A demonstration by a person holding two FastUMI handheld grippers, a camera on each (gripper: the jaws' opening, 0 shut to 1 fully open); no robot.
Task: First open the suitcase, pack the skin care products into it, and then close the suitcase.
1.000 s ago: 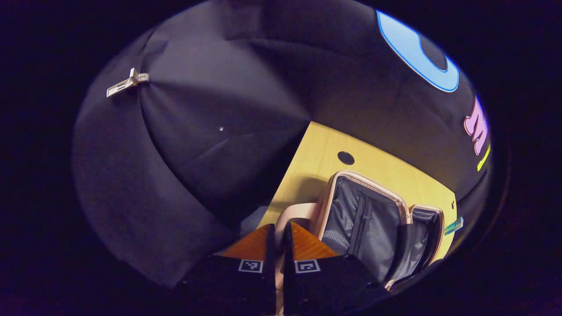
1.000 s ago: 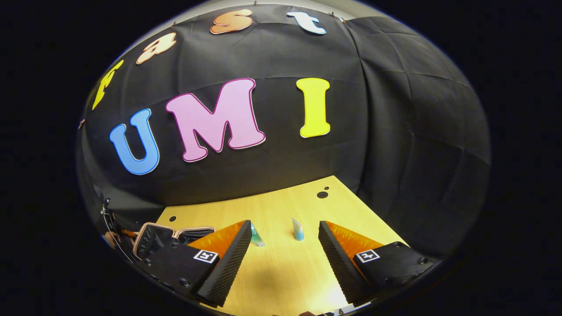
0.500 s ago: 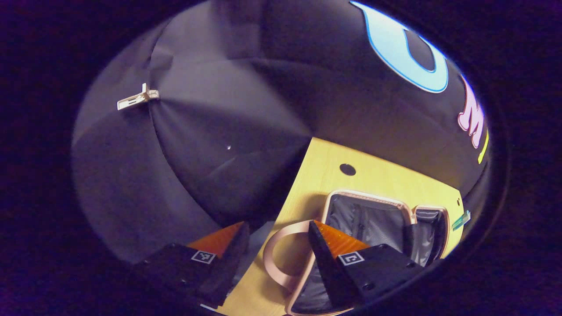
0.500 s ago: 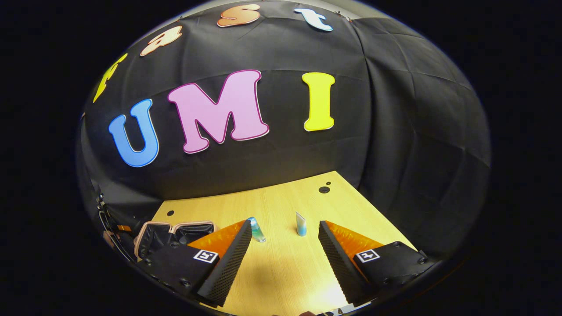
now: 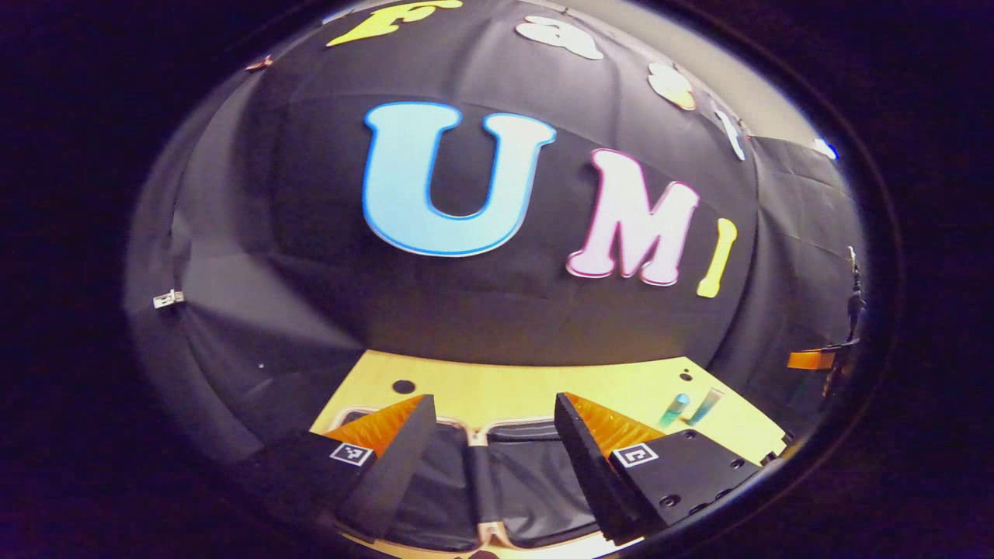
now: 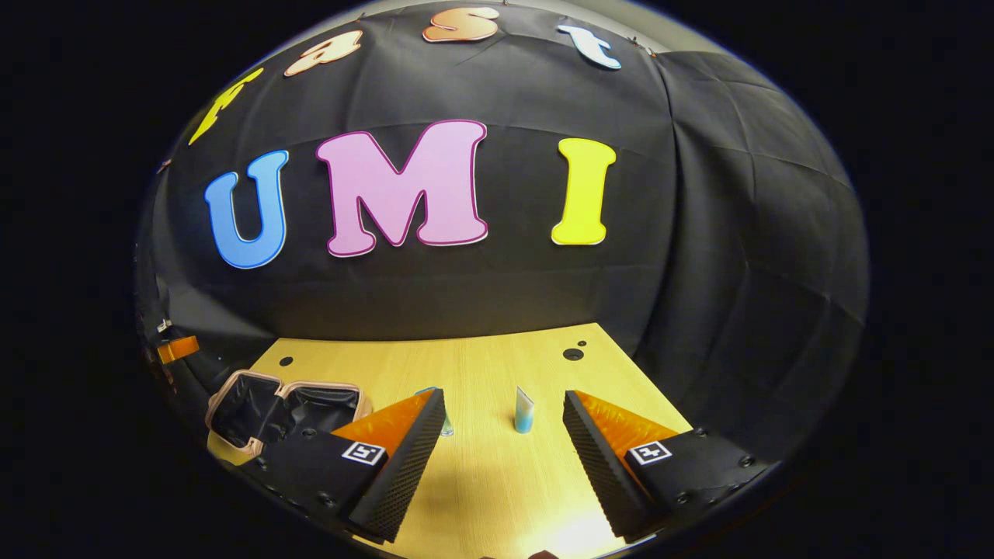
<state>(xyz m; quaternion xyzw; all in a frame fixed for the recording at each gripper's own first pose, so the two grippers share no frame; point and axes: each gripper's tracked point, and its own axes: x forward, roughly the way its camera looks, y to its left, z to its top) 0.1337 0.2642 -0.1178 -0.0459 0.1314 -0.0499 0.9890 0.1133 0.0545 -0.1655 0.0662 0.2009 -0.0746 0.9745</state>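
Wooden table (image 6: 497, 481) held open suitcase (image 5: 497, 489), tube (image 6: 524, 411) stood between released right hand-held gripper (image 6: 503, 458), left hand-held gripper (image 5: 491, 458) released over suitcase

Both grippers look like the same build. The left gripper (image 5: 491, 458), at the bottom of the left gripper view, has two wedge-shaped fingers on chunky black blocks, each with a small square black-and-white marker and round screw heads. Same for the right gripper (image 6: 501, 458) at the bottom of the right gripper view, where the inner finger faces are visibly ribbed.
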